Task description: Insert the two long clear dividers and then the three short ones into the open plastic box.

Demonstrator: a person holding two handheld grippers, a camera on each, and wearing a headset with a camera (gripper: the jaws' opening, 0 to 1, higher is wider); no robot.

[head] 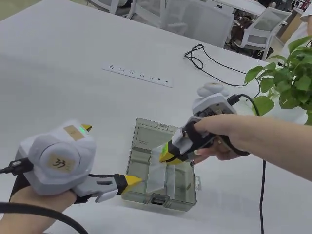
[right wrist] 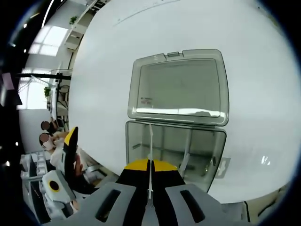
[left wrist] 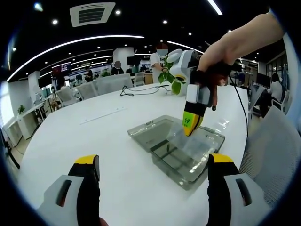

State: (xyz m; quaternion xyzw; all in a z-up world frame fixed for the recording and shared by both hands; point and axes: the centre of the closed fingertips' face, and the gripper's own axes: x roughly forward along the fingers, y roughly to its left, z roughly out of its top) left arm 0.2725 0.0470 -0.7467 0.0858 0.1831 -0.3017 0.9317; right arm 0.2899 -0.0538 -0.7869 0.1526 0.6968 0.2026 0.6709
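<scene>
We hold the right hand-held gripper (head: 167,157) over the open plastic box (head: 161,204), its yellow-tipped jaws pressed together on the upper edge of a clear divider (head: 157,176). In the right gripper view the divider shows as a thin bright line running from between the closed jaws straight down toward the box. In the head view the sheet hangs tilted from the jaws, with its lower part inside the outline of the box. We cannot tell whether it touches the box floor or sits in a slot.

The box stands on the white tabletop (head: 58,73), near its front edge. Its lid (head: 148,131) is folded back flat on the far side, and its latch faces us. Pale upright lines cross the inside of the box in the right gripper view. We cannot tell whether these are moulded ribs or dividers already fitted.

Our left hand-held gripper (left wrist: 154,159) waits just to the left of the box, clear of it. Its two yellow tips are spread wide apart with nothing between them. In the head view one tip points at the box's near left corner without touching it.

Farther back on the tabletop lie a white power strip (head: 137,74) and a looped black cable (head: 204,63). A green plant (head: 287,78) stands at the right edge.
</scene>
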